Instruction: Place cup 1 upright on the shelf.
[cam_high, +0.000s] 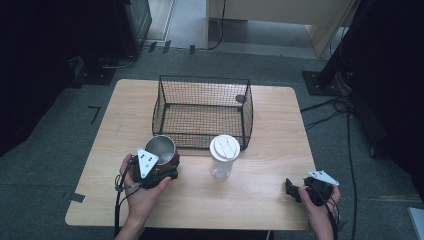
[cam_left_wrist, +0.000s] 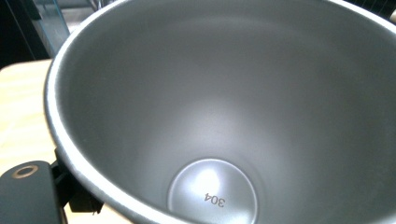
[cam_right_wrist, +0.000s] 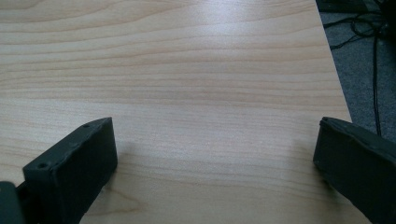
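Your wooden table (cam_high: 270, 200) carries a black wire basket (cam_high: 202, 111) at its far middle, open at the top and with nothing visible inside. Just near of the basket's right corner stands a clear plastic cup (cam_high: 223, 157) with a white lid, apart from both of your tongs.

The steel cup (cam_high: 161, 148) sits at the near left corner of the basket, and your left gripper (cam_high: 156, 170) is pressed up against its near side. From the left gripper view you look straight into the bare metal bowl (cam_left_wrist: 224, 116), with "304" stamped on its bottom, and one black jaw sits just outside the rim at lower left. Whether those jaws are clamped on the wall, I cannot tell.

Expect the steel cup to be rigid, fairly light and slick, so pinching across the rim wall looks the surest hold.

Your right gripper (cam_high: 300, 190) rests at the near right of the table, jaws spread wide, holding nothing.
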